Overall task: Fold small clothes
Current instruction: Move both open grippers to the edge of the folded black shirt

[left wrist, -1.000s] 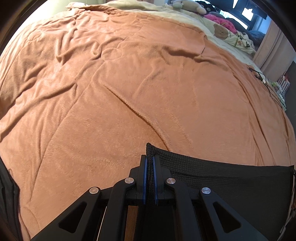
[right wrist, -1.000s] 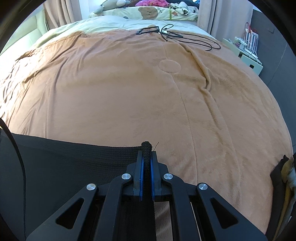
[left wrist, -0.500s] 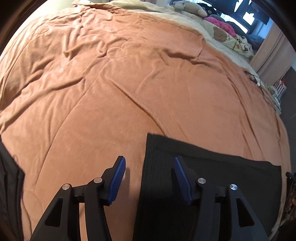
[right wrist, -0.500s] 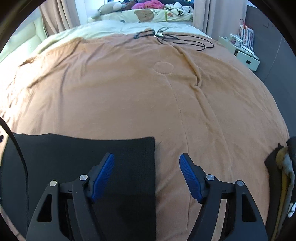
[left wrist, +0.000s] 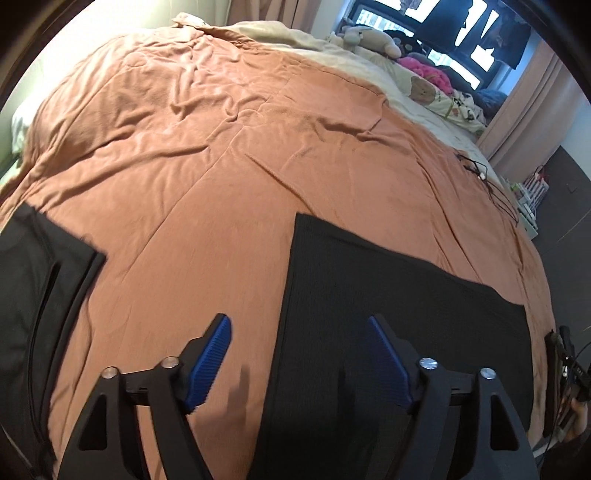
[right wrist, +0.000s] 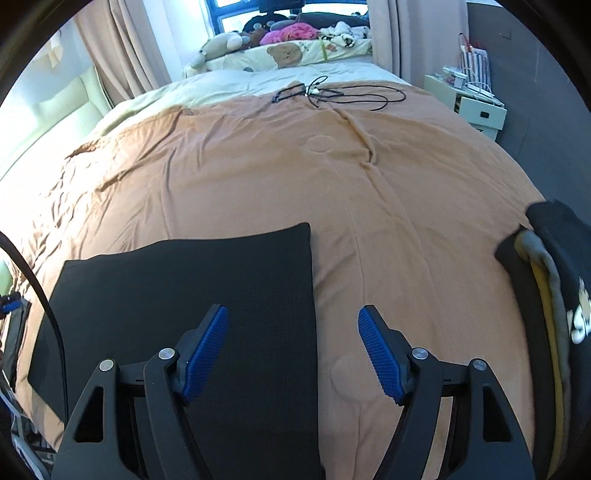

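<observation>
Left gripper (left wrist: pixel 297 356): jaws just opened, nothing between them. Black cloth (left wrist: pixel 388 295) lies flat on the orange blanket (left wrist: pixel 221 166), near edge cut off. Right gripper (right wrist: pixel 291 352): jaws released, empty. Clothes pile (right wrist: pixel 554 295) at right; white lettering cut off, unreadable.

A home bedroom
A bed (right wrist: pixel 406 206) under an orange blanket (left wrist: pixel 221 155), soft toys (right wrist: pixel 221 44) by the curtained window (right wrist: pixel 236 14), cables (right wrist: pixel 343 94) near its far edge
</observation>
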Tool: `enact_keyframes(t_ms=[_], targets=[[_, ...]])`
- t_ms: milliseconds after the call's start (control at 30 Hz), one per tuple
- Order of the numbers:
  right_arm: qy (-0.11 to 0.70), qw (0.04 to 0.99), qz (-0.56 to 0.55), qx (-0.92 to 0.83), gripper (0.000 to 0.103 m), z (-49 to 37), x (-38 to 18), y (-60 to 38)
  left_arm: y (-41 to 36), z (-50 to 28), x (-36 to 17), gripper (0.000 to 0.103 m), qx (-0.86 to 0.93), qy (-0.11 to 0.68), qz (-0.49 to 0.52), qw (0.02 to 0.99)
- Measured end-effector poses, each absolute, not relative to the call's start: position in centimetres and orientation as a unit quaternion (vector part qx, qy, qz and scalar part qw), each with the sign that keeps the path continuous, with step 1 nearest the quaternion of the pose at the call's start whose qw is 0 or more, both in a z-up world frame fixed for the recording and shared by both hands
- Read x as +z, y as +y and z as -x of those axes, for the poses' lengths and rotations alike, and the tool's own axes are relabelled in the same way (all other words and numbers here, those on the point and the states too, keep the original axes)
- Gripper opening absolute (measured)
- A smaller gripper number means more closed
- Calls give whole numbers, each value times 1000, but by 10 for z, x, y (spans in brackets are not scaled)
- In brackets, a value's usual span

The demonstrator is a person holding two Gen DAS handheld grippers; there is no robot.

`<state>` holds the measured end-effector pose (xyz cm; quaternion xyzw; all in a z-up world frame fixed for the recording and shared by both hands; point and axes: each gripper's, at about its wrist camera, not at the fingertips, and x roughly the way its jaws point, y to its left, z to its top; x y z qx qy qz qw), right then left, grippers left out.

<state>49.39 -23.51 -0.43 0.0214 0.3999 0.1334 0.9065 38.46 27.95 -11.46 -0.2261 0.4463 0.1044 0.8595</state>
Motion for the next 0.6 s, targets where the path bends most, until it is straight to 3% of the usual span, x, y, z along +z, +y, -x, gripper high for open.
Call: enact_keyframes(t_ms=[233,600], targets=[[402,902,-54,146,72,-441,-2,-255,262,-333,-110,87,100,431,244,863],[396,901,-102,146,73,-368,-12,-281,244,-274,-125,89,79,415,300,855]])
